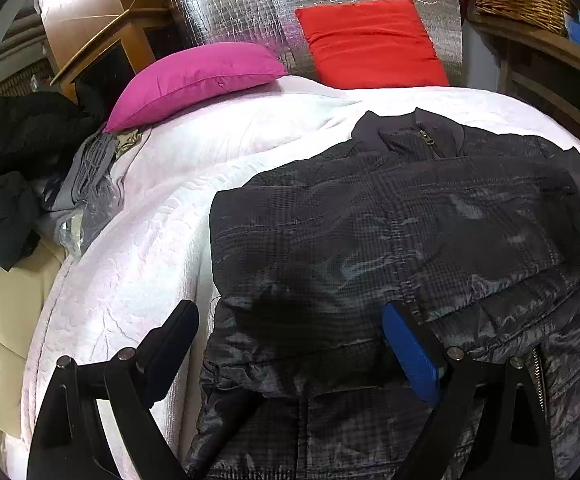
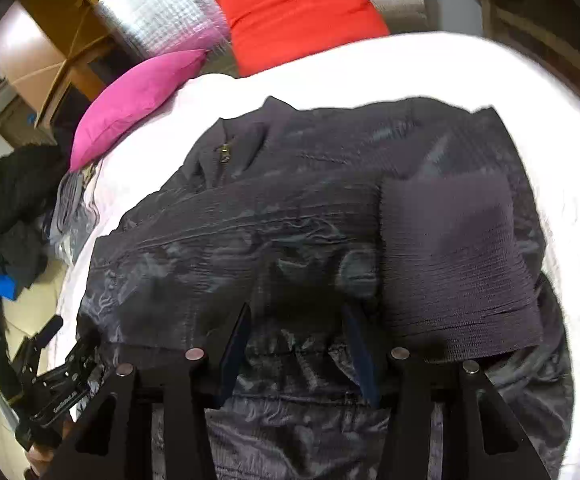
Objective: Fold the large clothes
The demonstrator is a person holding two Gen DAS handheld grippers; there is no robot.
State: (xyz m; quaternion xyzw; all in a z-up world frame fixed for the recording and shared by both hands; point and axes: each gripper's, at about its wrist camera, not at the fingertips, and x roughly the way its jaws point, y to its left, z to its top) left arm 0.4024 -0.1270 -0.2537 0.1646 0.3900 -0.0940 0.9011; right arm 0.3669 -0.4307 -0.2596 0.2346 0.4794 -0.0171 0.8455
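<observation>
Left wrist view: the camera sits behind the left gripper (image 1: 290, 344) and looks forward and down along its fingers, close above the jacket's (image 1: 390, 240) left edge, with bare bedspread (image 1: 149, 208) to its left.

Right wrist view: the camera sits behind the right gripper (image 2: 298, 320) and looks forward and steeply down, very near the jacket (image 2: 249, 232), which fills most of the frame.

Shared area: jacket, bedspread (image 2: 410, 68), pink pillow (image 1: 197, 76) (image 2: 137, 100), red pillow (image 1: 370, 40) (image 2: 298, 8).
</observation>
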